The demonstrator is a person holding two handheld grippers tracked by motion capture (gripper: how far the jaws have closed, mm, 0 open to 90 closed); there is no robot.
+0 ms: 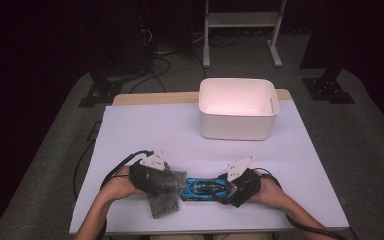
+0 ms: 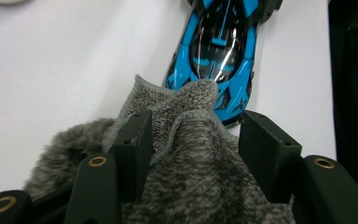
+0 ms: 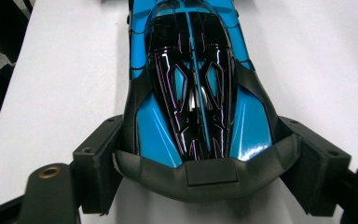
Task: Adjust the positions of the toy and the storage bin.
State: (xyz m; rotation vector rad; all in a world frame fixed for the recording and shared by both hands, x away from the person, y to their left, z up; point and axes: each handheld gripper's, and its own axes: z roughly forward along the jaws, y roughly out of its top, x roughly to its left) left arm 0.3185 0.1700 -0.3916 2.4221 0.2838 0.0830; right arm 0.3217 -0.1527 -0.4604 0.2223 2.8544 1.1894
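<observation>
A blue and black toy car (image 1: 202,189) lies on the white table (image 1: 180,130) near its front edge, between my two grippers. My right gripper (image 1: 225,190) is shut on one end of it; in the right gripper view the jaws of the right gripper (image 3: 205,154) press both sides of the car (image 3: 193,84) at its black bumper. A grey fluffy cloth (image 1: 162,200) lies under my left gripper (image 1: 174,182). In the left gripper view the cloth (image 2: 196,172) sits loose between the spread jaws of the left gripper (image 2: 193,121), its tip resting on the car (image 2: 223,51).
A white plastic bin (image 1: 235,127) stands at the back of the table, right of centre. A white metal stand (image 1: 242,20) is on the floor beyond the table. Cables trail from both grippers over the front edge.
</observation>
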